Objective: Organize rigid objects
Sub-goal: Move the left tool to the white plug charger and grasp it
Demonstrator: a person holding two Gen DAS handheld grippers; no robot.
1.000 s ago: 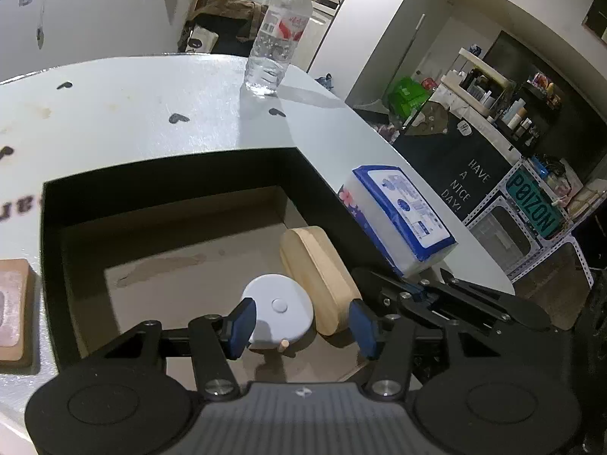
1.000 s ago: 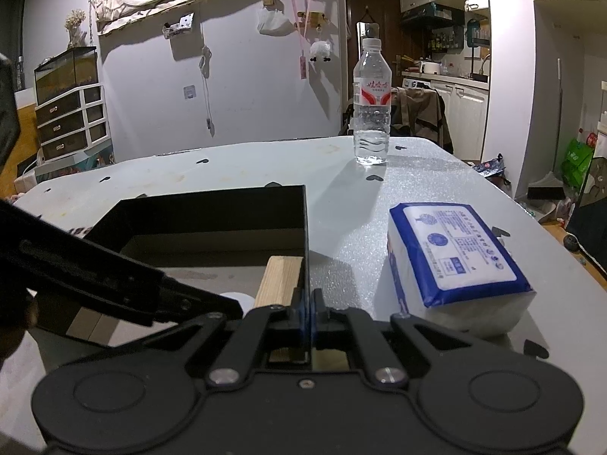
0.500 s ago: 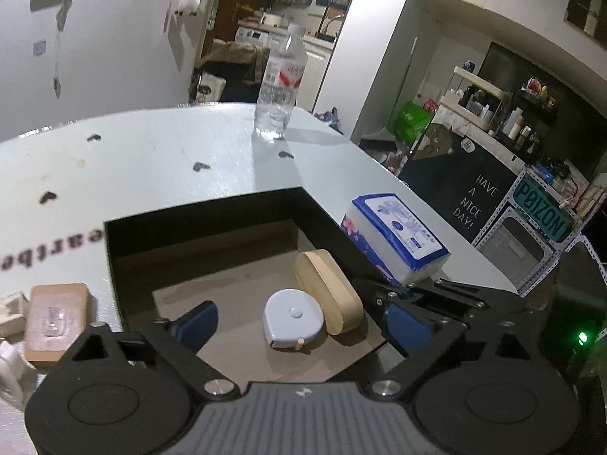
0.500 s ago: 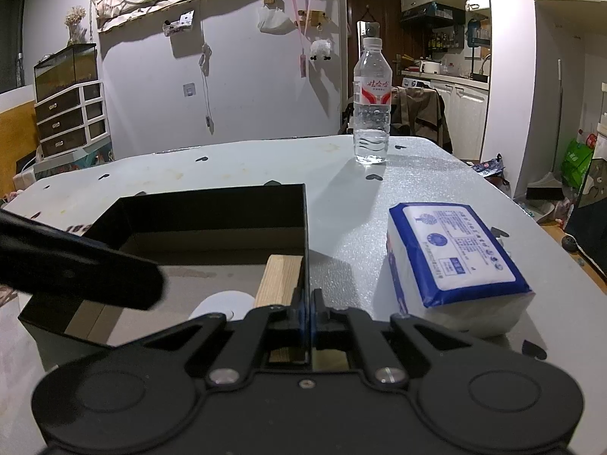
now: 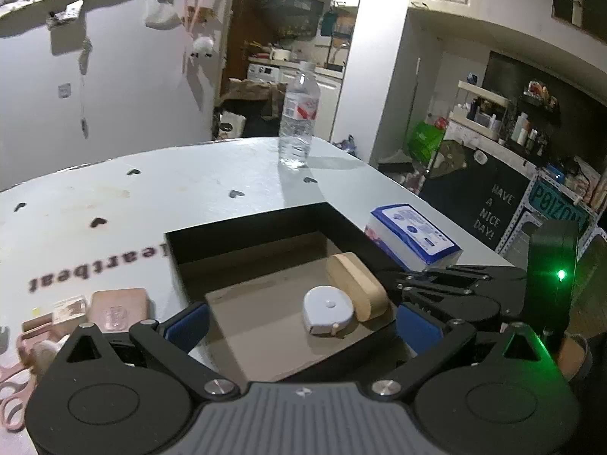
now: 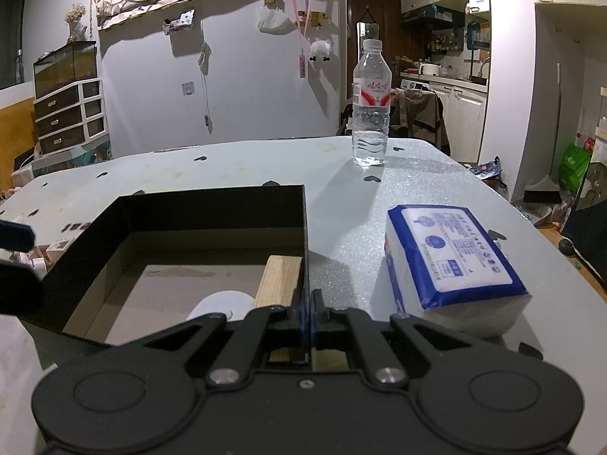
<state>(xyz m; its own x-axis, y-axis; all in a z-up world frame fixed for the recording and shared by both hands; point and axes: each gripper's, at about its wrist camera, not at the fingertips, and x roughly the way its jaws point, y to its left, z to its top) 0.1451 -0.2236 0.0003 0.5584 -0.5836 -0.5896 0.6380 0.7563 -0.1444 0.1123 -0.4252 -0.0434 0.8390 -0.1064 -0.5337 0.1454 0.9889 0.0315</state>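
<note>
My left fingers [image 5: 301,324] are wide apart. They have just been opening, and nothing is between them. They hang over the near edge of the black box [image 5: 242,227], which sits on the pale bench [image 5: 151,189].

Inside the box I see a round white tape measure [image 5: 328,309] lying flat on the brown floor. It is touching a wooden block [image 5: 356,284], which lies just beside the box's right wall.

My right fingers [image 6: 308,313] are shut tight on the right wall of the box, near its front corner. The thin black wall goes down between the two blue pads.

To the left of the box, on the bench, lie a pink flat case [image 5: 119,307] and some small pink things that I cannot make out well.

To the right of the box lies a blue and white tissue pack [image 6: 451,265], near the box but not touching it. Far back on the bench a clear water bottle [image 6: 371,106] stands up straight.
</note>
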